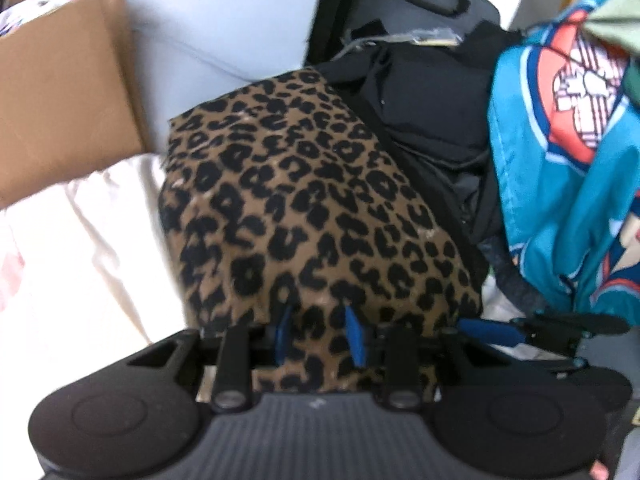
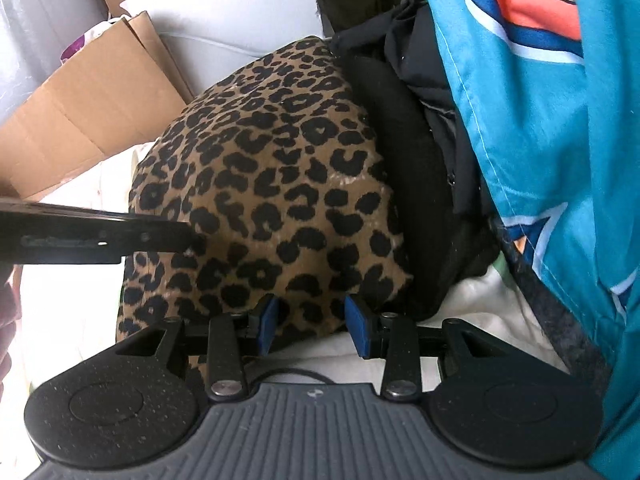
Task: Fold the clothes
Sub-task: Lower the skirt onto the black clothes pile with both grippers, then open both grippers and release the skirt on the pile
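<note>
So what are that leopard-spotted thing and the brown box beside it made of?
The leopard-print garment looks like soft, matte knit or brushed fabric: it drapes and dents where it is held, with no shine; the exact fibre can't be told. The box looks like plain brown corrugated cardboard: flat stiff flaps, creased folds, dull surface.

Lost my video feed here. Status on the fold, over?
Both grippers, left and right, shut on leopard-print garment. Black clothing and teal fabric crowd its right side. Cardboard box at left.

Matt leopard-print cloth [image 2: 272, 184], plain brown cardboard [image 1: 60, 92], smooth teal printed fabric [image 2: 540, 120], ribbed plastic tool body.
</note>
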A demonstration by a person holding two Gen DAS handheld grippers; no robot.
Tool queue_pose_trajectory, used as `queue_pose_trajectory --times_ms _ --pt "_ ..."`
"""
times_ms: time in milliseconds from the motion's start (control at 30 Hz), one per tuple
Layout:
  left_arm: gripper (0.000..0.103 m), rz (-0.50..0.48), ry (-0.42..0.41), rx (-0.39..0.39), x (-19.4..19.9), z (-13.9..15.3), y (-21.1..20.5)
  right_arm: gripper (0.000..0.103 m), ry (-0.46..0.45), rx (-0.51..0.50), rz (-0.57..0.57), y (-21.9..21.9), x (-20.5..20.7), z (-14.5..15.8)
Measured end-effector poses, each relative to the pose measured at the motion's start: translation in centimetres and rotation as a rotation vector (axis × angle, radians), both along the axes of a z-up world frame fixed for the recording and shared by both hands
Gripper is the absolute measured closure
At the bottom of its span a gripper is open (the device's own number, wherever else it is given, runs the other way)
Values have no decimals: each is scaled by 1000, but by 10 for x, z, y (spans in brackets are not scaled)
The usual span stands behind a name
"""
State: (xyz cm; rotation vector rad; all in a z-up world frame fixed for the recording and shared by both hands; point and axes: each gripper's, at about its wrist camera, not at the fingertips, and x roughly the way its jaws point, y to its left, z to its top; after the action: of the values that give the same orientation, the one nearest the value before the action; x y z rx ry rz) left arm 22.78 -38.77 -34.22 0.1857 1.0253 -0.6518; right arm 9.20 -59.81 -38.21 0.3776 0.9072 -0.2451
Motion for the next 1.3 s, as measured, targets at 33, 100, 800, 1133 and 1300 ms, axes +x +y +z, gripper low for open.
queue_pose_trajectory --times_ms 33,100,800,1133,1300 --pt "71 11 3 2 -2 0 4 59 -1 5 1 0 -1 0" --pt "71 34 16 7 -7 -1 13 59 -6 19 0 2 -3 1" --pt "60 140 240 -77 -61 -43 51 67 29 195 76 33 -7 -29" --pt "103 148 296 -25 -64 -55 59 78 47 214 87 44 -20 -31" --pt "102 150 316 -23 -65 -51 63 75 50 213 73 48 -25 -25"
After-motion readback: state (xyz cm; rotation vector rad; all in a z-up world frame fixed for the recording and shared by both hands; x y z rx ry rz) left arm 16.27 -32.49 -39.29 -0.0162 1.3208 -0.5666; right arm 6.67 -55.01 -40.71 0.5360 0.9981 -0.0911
